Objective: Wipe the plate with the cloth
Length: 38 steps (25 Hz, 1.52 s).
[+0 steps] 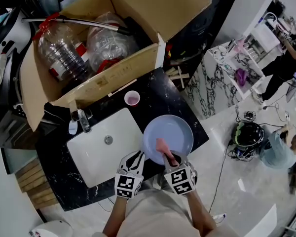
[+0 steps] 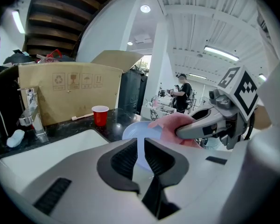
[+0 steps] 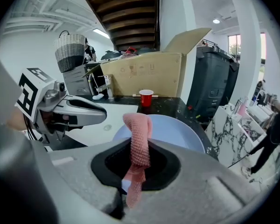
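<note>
Plate (image 1: 176, 131) sits over the table (image 1: 160, 100) at the sink's (image 1: 96, 152) 3 o'clock, its 7 o'clock rim clenched in the left tool (image 2: 141, 146), the right tool (image 3: 137, 164) grasping the cloth (image 3: 137, 139) at 6 o'clock; advise a firm rim hold and pressing the cloth flat, sweeping toward 12 o'clock.

So the head view looks steeply down from well above the counter (image 1: 160, 100), sink (image 1: 96, 154) and cardboard box (image 1: 116, 75), while both gripper views sit low right behind their own jaws, facing across the plate (image 3: 177, 127) toward that same box and the red cup (image 3: 146, 97).
</note>
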### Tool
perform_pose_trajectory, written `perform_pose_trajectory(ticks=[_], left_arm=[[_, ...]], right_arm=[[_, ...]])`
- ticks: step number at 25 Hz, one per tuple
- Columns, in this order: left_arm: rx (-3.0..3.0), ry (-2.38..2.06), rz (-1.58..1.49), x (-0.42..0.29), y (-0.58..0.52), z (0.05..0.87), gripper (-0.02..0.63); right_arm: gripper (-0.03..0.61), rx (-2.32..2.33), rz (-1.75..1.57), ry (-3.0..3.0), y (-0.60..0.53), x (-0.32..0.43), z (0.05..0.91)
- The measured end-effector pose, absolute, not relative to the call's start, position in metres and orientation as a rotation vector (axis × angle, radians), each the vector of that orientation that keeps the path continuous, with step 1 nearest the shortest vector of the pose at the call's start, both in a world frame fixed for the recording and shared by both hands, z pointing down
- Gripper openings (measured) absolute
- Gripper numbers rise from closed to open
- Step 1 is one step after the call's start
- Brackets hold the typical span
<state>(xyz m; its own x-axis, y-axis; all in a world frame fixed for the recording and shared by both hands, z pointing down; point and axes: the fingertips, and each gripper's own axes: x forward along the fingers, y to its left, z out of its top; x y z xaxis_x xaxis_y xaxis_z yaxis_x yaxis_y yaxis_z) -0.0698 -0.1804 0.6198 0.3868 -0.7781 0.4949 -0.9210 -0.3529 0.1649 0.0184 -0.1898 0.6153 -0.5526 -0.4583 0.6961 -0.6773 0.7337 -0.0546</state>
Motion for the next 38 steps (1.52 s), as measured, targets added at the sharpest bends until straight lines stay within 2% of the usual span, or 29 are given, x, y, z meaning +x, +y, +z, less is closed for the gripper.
perform_pose_trajectory(ticks=[15,38], left_arm=[[2.219,-1.451,0.484,-0.073,-0.173,0.626,0.048],[2.268,-1.402,0.496,-0.053,-0.185,0.627,0.044]], right_arm=[[0.029,0.721,0.585,-2.254,-0.166,-0.024,0.658],[0.029,0.823,0.577,-2.1,-0.178,0.045,0.684]])
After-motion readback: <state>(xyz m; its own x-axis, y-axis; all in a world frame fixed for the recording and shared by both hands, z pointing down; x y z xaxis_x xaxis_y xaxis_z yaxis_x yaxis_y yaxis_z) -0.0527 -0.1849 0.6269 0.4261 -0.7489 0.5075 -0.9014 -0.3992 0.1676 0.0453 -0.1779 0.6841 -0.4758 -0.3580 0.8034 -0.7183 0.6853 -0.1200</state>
